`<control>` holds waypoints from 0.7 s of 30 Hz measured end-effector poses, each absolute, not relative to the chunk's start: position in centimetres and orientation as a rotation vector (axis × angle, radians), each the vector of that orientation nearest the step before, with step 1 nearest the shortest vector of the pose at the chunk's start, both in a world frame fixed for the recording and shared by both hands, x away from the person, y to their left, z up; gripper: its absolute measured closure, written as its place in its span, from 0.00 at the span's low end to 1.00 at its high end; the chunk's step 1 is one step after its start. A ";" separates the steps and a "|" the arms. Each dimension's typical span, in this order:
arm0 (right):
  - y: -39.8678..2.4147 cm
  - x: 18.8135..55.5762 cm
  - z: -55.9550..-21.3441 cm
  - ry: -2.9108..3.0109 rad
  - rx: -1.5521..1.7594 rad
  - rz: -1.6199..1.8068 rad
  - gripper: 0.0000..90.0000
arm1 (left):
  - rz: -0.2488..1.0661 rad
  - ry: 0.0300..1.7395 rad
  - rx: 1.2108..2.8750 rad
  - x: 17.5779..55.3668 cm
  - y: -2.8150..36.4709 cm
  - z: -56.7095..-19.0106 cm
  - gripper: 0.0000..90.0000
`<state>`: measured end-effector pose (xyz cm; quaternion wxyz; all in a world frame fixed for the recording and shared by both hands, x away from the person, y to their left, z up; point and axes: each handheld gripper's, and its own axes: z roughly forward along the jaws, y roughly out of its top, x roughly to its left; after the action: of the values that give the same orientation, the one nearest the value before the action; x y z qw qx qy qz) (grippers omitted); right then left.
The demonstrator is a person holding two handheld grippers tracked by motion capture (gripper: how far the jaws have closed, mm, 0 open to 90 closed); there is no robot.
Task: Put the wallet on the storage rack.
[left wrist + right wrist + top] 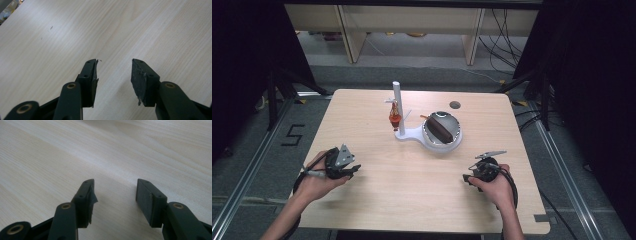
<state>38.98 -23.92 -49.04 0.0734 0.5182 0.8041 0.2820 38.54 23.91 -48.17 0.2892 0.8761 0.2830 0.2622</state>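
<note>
At the near edge of the wooden surface point(377, 185), the left gripper point(343, 167) and right gripper point(482, 172) are resting with jaws released, grasping nothing, well apart from the brown bar lying in the metal bowl point(455, 131).

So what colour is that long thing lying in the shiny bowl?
Dark brown bar, seen best in the high view.
</note>
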 end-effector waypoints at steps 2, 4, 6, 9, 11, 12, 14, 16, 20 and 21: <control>-23.9 39.0 -49.1 2.413 1.556 0.844 0.55 | 0.709 0.775 2.318 38.0 24.3 -49.0 0.59; -23.8 39.0 -49.2 2.399 1.554 0.854 0.55 | 0.701 0.830 2.266 37.6 24.6 -49.9 0.56; -23.6 38.9 -49.2 2.388 1.572 0.841 0.55 | 0.720 0.841 2.254 37.2 25.0 -50.5 0.55; -23.6 38.8 -49.2 2.390 1.571 0.860 0.55 | 0.746 0.833 2.163 37.0 25.1 -51.4 0.54; -23.7 38.9 -49.2 2.397 1.554 0.861 0.55 | 0.744 0.831 2.159 36.9 25.2 -51.7 0.53; -23.7 38.8 -49.2 2.395 1.558 0.862 0.55 | 0.751 0.837 2.154 36.8 25.1 -51.9 0.52; -23.7 38.8 -49.2 2.410 1.565 0.858 0.55 | 0.737 0.826 2.153 36.7 25.2 -52.2 0.52; -23.8 38.8 -49.2 2.404 1.556 0.848 0.55 | 0.743 0.834 2.137 36.5 25.2 -52.6 0.52; -23.8 38.7 -49.2 2.382 1.590 0.866 0.55 | 0.760 0.834 2.099 36.2 25.3 -52.6 0.52; -24.0 38.8 -49.2 2.376 1.550 0.869 0.55 | 0.758 0.836 2.098 36.2 25.3 -52.6 0.51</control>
<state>38.78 -23.98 -49.21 0.0873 0.5205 0.7977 0.2918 36.17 25.34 -52.58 0.3706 0.8180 0.3259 0.2955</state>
